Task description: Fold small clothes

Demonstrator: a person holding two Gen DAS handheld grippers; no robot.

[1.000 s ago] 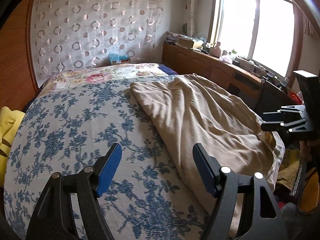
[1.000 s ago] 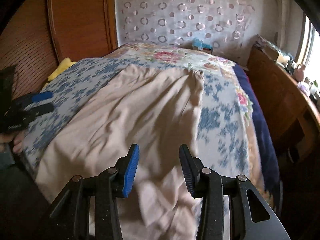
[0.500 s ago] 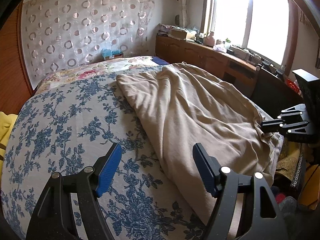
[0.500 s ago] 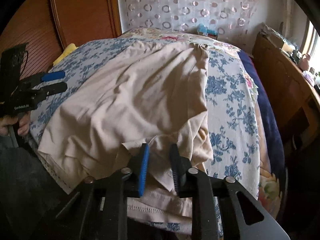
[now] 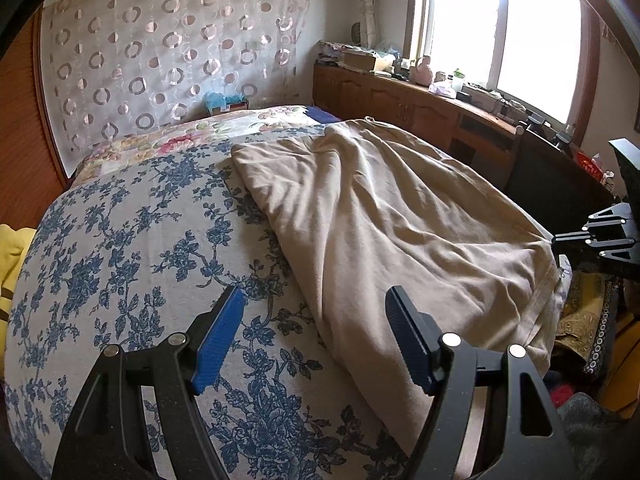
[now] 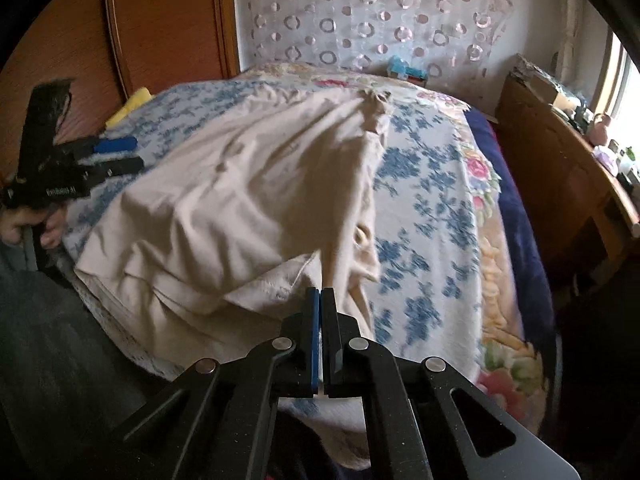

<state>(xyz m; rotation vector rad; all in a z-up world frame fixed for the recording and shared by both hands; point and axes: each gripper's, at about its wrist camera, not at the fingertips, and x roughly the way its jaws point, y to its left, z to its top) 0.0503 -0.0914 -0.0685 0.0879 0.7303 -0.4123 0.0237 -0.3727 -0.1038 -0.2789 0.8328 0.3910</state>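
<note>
A large beige garment (image 5: 384, 216) lies spread and wrinkled over the blue-flowered bedspread (image 5: 120, 248); it also shows in the right wrist view (image 6: 248, 184). My left gripper (image 5: 314, 304) is open and empty above the bedspread, at the garment's near left edge. My right gripper (image 6: 320, 294) is shut on the garment's near corner at the bed's foot, lifting a fold of it. The right gripper shows at the right edge of the left wrist view (image 5: 560, 238). The left gripper shows at the left of the right wrist view (image 6: 120, 156).
A wooden headboard (image 6: 160, 20) and a circle-patterned curtain (image 5: 168, 64) stand behind the bed. A wooden cabinet with clutter (image 5: 420, 96) runs under the window on the right. A yellow cloth (image 5: 12, 248) lies at the bed's left edge. Dark clothes (image 5: 580, 416) lie on the floor.
My right gripper has closed fully on the garment's near corner and pulled it up into a fold. My left gripper has stayed open and shifted only slightly.
</note>
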